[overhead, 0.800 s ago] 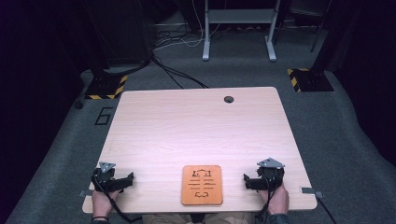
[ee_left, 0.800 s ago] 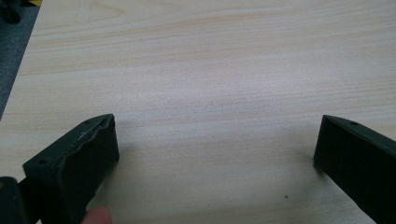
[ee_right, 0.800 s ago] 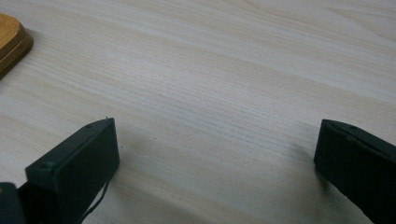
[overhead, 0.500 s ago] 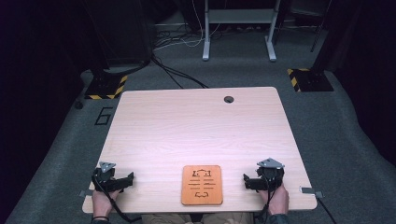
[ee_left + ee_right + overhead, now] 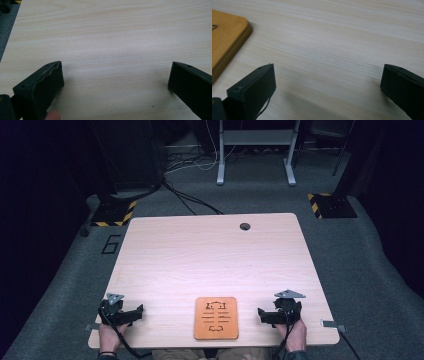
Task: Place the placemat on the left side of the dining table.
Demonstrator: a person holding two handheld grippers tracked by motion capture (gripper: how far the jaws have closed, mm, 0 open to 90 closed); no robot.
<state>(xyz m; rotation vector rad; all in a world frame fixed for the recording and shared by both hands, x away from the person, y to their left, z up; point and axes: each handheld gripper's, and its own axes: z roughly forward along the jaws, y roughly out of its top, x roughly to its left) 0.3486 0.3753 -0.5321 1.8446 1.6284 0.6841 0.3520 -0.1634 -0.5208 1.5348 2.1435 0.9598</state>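
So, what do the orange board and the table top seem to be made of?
The orange board looks like wood with a smooth finish: thick rounded edges, shapes cut into its face. The table top looks like pale wood-grain laminate, matte; solid wood cannot be ruled out.

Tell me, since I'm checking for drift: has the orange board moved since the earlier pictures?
No. The orange board lies at the same spot by the table's near edge, in line below the cable hole.

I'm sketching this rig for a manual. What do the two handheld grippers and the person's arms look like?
Both the left gripper and the right gripper are black, each with two blocky, flat-faced jaws and a grey three-cornered plate on top. A dark cable trails back from each past the wrist. A dark band sits on the left wrist; a dark sleeve cuff shows at the right.
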